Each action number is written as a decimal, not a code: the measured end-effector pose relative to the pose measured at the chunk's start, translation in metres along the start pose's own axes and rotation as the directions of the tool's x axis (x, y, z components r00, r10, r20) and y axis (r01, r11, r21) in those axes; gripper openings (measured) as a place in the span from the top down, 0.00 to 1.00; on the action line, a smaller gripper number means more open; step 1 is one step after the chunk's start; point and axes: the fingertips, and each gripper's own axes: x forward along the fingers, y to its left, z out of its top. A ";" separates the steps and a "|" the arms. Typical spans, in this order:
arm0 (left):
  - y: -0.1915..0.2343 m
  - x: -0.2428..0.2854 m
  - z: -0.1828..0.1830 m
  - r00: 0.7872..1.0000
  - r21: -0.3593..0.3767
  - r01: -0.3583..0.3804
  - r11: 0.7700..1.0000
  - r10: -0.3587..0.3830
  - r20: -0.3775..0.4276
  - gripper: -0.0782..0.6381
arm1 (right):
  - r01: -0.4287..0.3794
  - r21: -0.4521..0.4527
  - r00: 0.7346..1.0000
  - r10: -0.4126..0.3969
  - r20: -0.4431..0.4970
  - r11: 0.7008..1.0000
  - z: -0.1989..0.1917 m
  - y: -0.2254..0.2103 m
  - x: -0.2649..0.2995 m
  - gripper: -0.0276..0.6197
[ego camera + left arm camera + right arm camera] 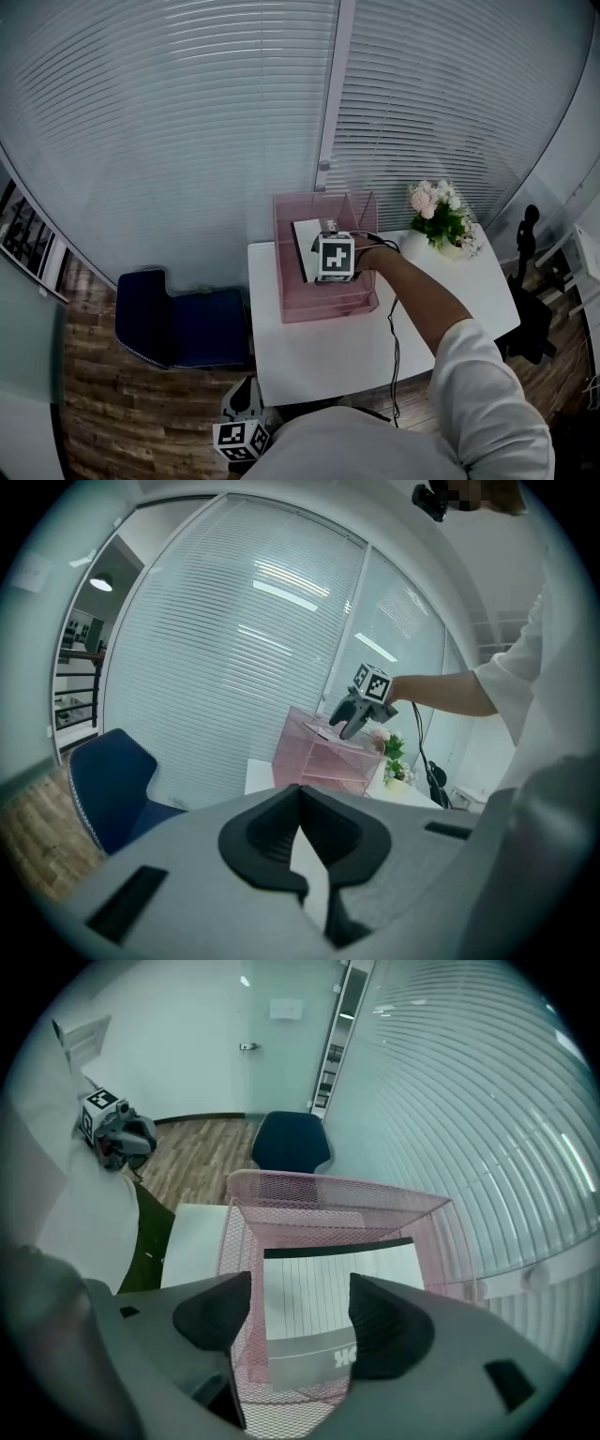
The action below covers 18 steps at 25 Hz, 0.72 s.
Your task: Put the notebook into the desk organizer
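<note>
A pink mesh desk organizer [328, 305] stands at the back left of the white table [375, 361]. The white lined notebook [306, 240] with a dark spine edge lies flat in its top tray. My right gripper [323, 239] hovers just over that tray, open. In the right gripper view the notebook [328, 1288] shows between and below the spread jaws of my right gripper [298, 1312], inside the organizer's rim [328, 1185]. My left gripper [242, 437] hangs low beside my lap, off the table, shut and empty [300, 803]. The left gripper view shows the organizer [319, 757] from afar.
A pot of pink flowers [441, 220] sits at the table's back right. A blue chair [178, 323] stands left of the table and a black chair [532, 323] to the right. Window blinds close off the back. A black cable [394, 356] trails across the table.
</note>
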 end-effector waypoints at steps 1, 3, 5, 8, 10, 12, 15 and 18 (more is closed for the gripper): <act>-0.002 0.001 0.001 1.000 -0.002 0.006 1.000 -0.006 -0.004 0.88 | 0.017 0.014 1.000 -0.017 0.017 1.000 0.001 -0.001 -0.004 0.45; -0.006 0.003 0.003 1.000 0.006 0.017 1.000 -0.017 -0.006 0.88 | 0.055 0.052 0.997 -0.058 0.058 0.997 0.002 -0.004 -0.013 0.49; -0.009 0.006 0.004 1.000 0.024 0.029 0.999 -0.028 -0.006 0.88 | 0.092 0.098 0.989 -0.103 0.108 0.991 0.005 -0.007 -0.026 0.56; -0.012 0.009 0.006 0.999 0.049 0.045 0.998 -0.044 -0.007 0.88 | 0.147 0.155 0.969 -0.173 0.174 0.977 0.011 -0.005 -0.050 0.66; -0.018 0.010 0.009 0.998 0.044 0.058 0.997 -0.057 -0.014 0.88 | 0.184 0.189 0.952 -0.223 0.208 0.965 0.013 0.000 -0.068 0.71; -0.024 0.011 0.012 0.997 0.047 0.070 0.996 -0.070 -0.018 0.88 | 0.216 0.238 0.928 -0.275 0.251 0.947 0.015 0.005 -0.085 0.76; -0.029 0.015 0.016 0.996 0.061 0.084 0.995 -0.083 -0.021 0.88 | 0.249 0.331 0.877 -0.357 0.322 0.910 0.014 0.011 -0.110 0.85; -0.031 0.017 0.019 0.996 0.072 0.088 0.994 -0.086 -0.023 0.88 | 0.260 0.412 0.814 -0.428 0.393 0.873 0.010 0.025 -0.134 0.89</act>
